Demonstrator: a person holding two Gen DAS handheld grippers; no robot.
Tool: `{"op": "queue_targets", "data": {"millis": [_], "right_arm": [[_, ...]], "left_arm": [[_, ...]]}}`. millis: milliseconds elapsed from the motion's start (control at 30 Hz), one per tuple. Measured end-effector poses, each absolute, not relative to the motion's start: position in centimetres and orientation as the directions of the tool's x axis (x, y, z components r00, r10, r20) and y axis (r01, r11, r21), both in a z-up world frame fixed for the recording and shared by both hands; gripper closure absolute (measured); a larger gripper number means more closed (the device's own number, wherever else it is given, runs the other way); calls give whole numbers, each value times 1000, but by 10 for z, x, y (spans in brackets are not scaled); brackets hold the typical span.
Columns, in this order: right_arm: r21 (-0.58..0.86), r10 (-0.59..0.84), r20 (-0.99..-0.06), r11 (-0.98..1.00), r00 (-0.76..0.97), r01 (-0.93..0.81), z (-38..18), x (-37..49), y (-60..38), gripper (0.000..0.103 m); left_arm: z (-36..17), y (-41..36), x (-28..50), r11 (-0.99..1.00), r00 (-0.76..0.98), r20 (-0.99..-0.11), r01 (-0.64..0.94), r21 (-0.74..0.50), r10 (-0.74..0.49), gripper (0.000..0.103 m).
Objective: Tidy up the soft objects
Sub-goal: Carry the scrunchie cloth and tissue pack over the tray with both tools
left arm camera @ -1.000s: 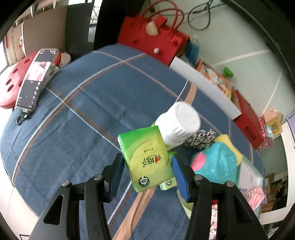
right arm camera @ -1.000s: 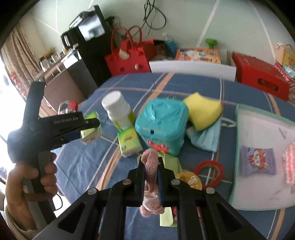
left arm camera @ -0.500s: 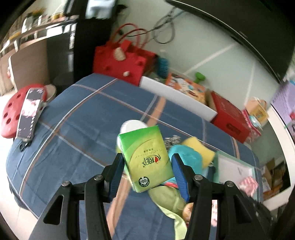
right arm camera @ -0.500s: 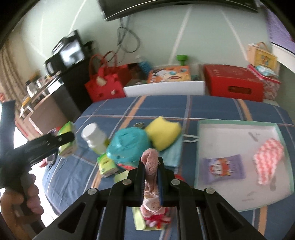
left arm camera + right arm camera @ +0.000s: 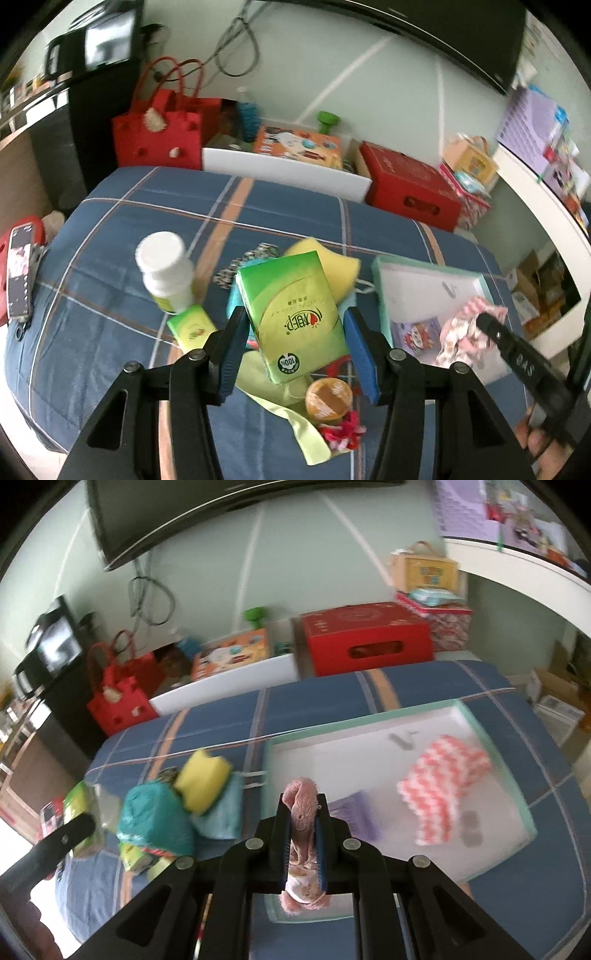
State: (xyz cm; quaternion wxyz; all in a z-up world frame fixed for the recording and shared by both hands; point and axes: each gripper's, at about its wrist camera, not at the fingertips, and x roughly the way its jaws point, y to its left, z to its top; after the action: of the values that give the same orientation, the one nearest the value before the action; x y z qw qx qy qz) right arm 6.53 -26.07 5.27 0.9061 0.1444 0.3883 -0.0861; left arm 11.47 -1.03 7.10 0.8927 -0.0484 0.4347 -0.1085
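My left gripper (image 5: 293, 317) is shut on a green tissue pack (image 5: 295, 310), held tilted above the clutter on the blue plaid bedcover (image 5: 129, 229). In the right wrist view my right gripper (image 5: 302, 805) is shut on a pink plush toy (image 5: 300, 788), which hangs over the near left part of the white tray (image 5: 369, 720) with a teal rim. A pink-and-white zigzag cloth (image 5: 443, 786) and a purple packet (image 5: 354, 816) lie in the tray. The left wrist view shows the right gripper (image 5: 487, 325) with the toy at the tray (image 5: 376, 266).
A white bottle (image 5: 166, 273), small green pack (image 5: 192, 328), teal wipes pack (image 5: 155, 823), yellow sponge (image 5: 332, 266), yellow-green cloth (image 5: 291, 417) and round orange lid (image 5: 328, 398) crowd the bed left of the tray. A red bag (image 5: 159, 136), white board (image 5: 284, 170) and red box (image 5: 410, 192) stand behind.
Both grippers have swung to the right with their loads still held. The tray has come into the left wrist view, and the right gripper now hangs over the tray's near left part.
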Motion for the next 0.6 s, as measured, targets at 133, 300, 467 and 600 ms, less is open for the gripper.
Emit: {"op": "queue_targets", "data": {"millis": [133, 300, 467, 600], "right_arm": [[176, -123, -732, 916, 670, 360, 51, 60, -289, 91], [176, -204, -738, 862, 644, 475, 47, 51, -328, 91], [193, -264, -730, 805, 630, 561, 45, 39, -362, 91], [204, -290, -733, 769, 615, 606, 40, 33, -382, 91]], "left_arm": [[68, -32, 114, 969, 583, -777, 199, -147, -238, 49], [66, -64, 113, 956, 554, -794, 273, -112, -251, 48], [65, -100, 111, 934, 533, -806, 350, -68, -259, 49], [64, -127, 114, 917, 534, -806, 398, -27, -256, 49]]}}
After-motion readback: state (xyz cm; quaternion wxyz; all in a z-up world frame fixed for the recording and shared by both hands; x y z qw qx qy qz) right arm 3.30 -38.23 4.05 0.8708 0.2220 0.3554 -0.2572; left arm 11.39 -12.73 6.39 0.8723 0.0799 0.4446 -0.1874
